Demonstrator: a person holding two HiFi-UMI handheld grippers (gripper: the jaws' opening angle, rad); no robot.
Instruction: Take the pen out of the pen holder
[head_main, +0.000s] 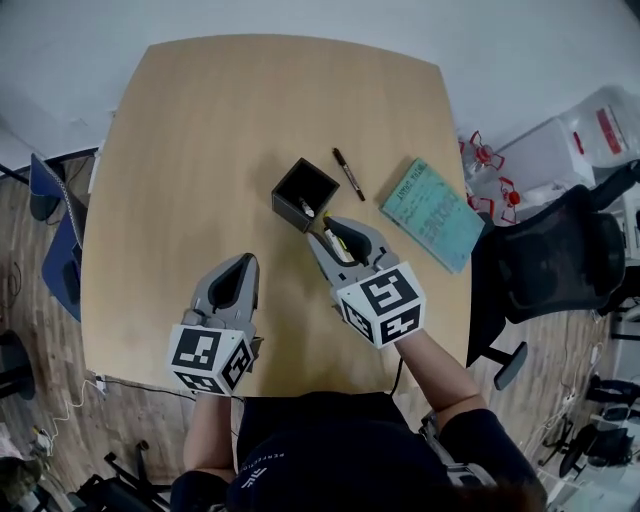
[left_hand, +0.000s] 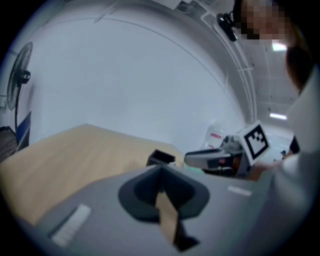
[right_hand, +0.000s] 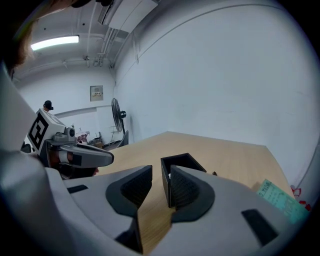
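A black square pen holder (head_main: 304, 193) stands near the middle of the wooden table (head_main: 200, 130), with a pen's pale end (head_main: 307, 209) showing inside it. A second, dark pen (head_main: 348, 173) lies on the table just right of the holder. My right gripper (head_main: 335, 238) hovers just short of the holder's near corner, open, with only bare table between its jaws (right_hand: 157, 172); the holder (right_hand: 182, 161) sits directly ahead. My left gripper (head_main: 243, 262) is left of the right one and farther from the holder. It is shut, tips together (left_hand: 160, 170), holding nothing.
A green notebook (head_main: 432, 213) lies at the table's right edge. A black office chair (head_main: 560, 260) and plastic boxes (head_main: 560, 150) stand to the right of the table, a blue chair (head_main: 55, 230) to its left. A fan (right_hand: 116, 112) stands against the far wall.
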